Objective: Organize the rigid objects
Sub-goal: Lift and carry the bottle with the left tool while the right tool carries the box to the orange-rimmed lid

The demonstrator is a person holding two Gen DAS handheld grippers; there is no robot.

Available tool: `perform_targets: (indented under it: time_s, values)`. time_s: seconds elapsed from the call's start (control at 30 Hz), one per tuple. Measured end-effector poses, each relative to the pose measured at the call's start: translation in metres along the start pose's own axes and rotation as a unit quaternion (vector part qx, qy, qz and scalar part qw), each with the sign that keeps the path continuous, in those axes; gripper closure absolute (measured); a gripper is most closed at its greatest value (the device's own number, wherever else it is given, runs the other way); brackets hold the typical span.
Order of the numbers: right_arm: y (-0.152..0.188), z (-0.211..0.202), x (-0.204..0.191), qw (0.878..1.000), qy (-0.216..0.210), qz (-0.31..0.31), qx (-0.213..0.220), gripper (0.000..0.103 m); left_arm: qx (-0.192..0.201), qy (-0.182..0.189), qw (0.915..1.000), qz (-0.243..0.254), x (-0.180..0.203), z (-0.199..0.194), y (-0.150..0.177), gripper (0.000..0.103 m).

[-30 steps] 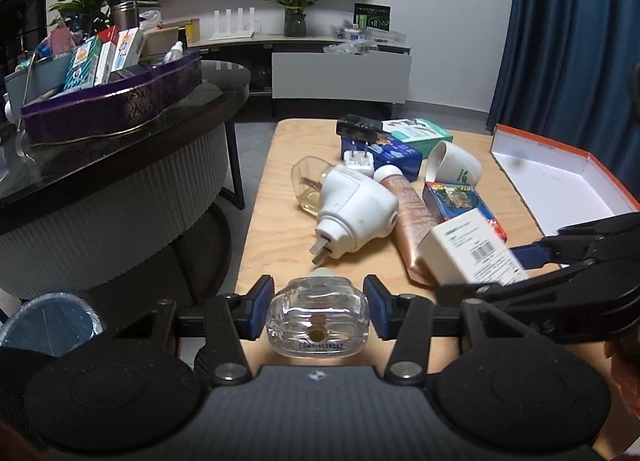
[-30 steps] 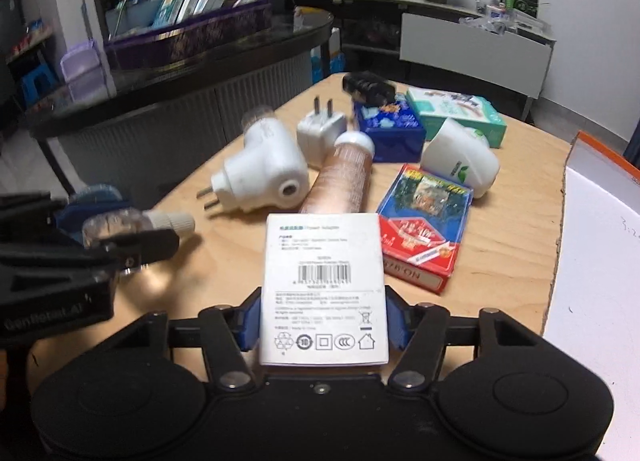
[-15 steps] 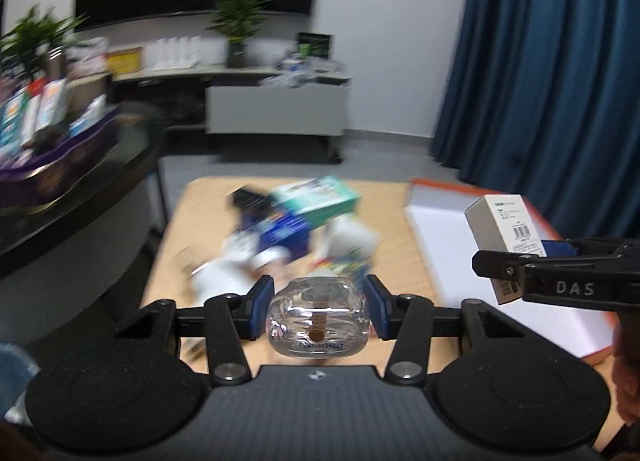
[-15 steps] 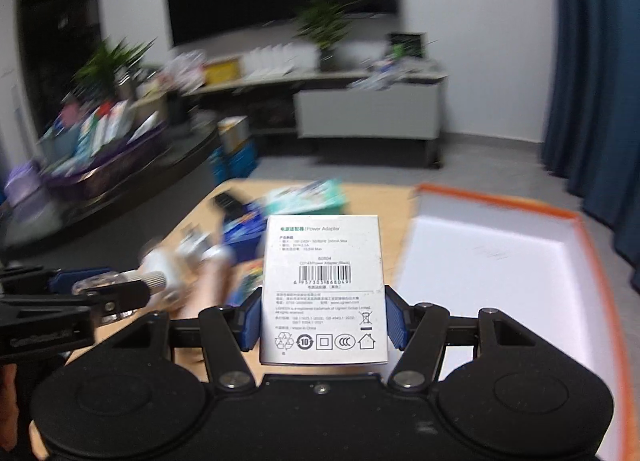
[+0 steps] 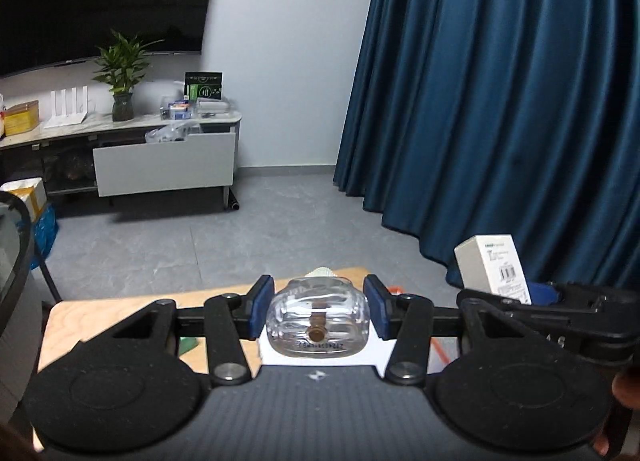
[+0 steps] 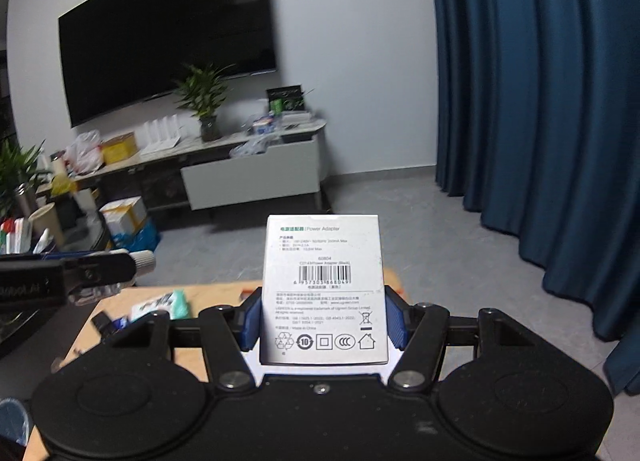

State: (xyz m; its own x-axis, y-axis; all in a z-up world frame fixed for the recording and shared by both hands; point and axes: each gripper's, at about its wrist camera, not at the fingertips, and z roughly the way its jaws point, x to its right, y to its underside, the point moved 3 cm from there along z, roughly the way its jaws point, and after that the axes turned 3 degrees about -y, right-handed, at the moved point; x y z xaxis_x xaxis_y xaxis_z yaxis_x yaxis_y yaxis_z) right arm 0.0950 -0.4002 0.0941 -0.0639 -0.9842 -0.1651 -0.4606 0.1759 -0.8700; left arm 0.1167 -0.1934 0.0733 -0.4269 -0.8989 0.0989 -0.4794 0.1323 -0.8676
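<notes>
Both loads have risen off the cluttered table (image 5: 104, 313): the left gripper (image 5: 319, 311) clamps a glass bottle (image 5: 318, 325), the right gripper (image 6: 323, 323) a white box (image 6: 323, 289), likely bound for the tray.

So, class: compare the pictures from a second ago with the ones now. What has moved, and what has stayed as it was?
Both grippers rose from low over the cluttered table and now face the room. The left gripper carried the glass bottle up; the right gripper carried the white box up. Nothing was newly grasped or released. The table shows only at its far edge. Both grips are unchanged.
</notes>
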Motion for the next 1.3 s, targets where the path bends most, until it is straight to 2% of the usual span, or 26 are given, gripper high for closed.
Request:
perform_targets:
  time_s: [0.23, 0.47, 0.63, 1.3]
  values:
    - [0.021, 0.038, 0.01, 0.999, -0.005, 0.017, -0.038, 0.033, -0.042, -0.015, 0.9988, -0.02, -0.007, 0.036, 0.03, 0.053]
    - [0.033, 0.072, 0.016, 0.997, -0.011, 0.03, -0.067, 0.033, -0.083, -0.027, 0.9961, -0.014, -0.016, 0.072, 0.057, 0.053]
    - [0.04, 0.092, 0.016, 0.996, -0.011, 0.031, -0.083, 0.033, -0.102, -0.027, 0.9943, -0.012, -0.016, 0.095, 0.057, 0.053]
    - [0.048, 0.129, 0.03, 0.994, -0.001, 0.038, -0.103, 0.033, -0.122, -0.03, 0.992, -0.016, 0.002, 0.121, 0.055, 0.053]
